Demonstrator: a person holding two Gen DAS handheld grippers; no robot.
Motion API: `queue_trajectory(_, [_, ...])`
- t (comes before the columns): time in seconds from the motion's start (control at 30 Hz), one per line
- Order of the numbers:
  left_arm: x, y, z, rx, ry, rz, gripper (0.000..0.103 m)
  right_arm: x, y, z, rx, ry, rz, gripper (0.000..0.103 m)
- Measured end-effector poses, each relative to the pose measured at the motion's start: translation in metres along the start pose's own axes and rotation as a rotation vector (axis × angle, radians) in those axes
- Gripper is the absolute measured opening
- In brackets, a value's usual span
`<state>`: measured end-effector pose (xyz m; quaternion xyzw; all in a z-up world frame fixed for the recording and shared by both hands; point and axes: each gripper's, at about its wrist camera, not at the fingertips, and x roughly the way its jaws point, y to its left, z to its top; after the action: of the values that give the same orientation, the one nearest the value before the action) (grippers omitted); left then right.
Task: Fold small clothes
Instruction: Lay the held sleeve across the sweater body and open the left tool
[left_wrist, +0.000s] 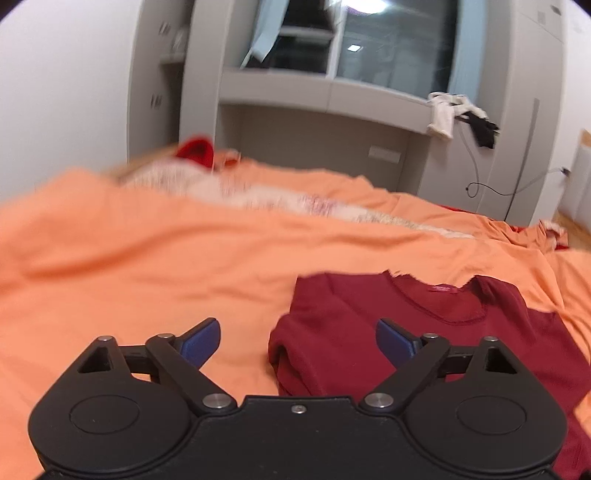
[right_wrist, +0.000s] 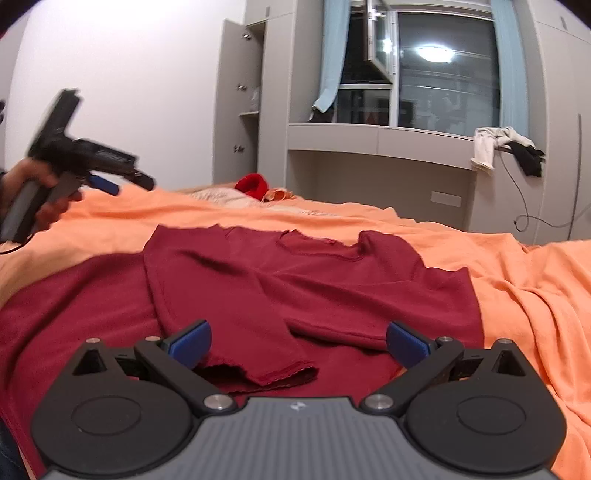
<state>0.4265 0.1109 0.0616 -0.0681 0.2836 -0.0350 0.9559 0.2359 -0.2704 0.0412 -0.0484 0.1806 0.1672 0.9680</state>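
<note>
Shirt: the dark red shirt (right_wrist: 295, 280) is lying flat on the orange bedspread (right_wrist: 517, 280), neckline toward the window, probably spread this way so folds can fall square.
Sleeves: both sleeves are lying folded in across the chest, one sleeve cuff (right_wrist: 273, 369) reaching toward the hem.
Left tongs: the left gripper (left_wrist: 297, 341) is hovering spread wide and pinching nothing; the shirt's folded edge is lying below and to its right.
Right tongs: the right gripper (right_wrist: 297, 341) is standing spread wide and empty, the cuff lying between its fingers, just beneath.
Hedge: the pale patterned cloth (left_wrist: 258, 195) behind is blurring, possibly a pillow.
</note>
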Motion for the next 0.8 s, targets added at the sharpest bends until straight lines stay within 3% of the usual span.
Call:
queue_trajectory(0.17, [0.044, 0.013, -0.011, -0.085, 0.092, -0.021, 0.067, 0.004, 0.012, -0.003, -0.086, 0.014, 0.004, 0.103])
queue_trajectory(0.3, [0.066, 0.013, -0.02, -0.117, 0.152, -0.069, 0.005, 0.004, 0.018, -0.004, -0.126, 0.015, 0.007, 0.103])
queue_trajectory(0.53, [0.055, 0.028, -0.02, -0.219, 0.079, 0.008, 0.003, 0.007, 0.015, -0.005, -0.126, 0.029, 0.009, 0.103])
queue_trajectory(0.8, [0.074, 0.037, -0.038, -0.236, 0.144, 0.067, 0.005, 0.009, 0.01, -0.008, -0.126, 0.05, 0.007, 0.103])
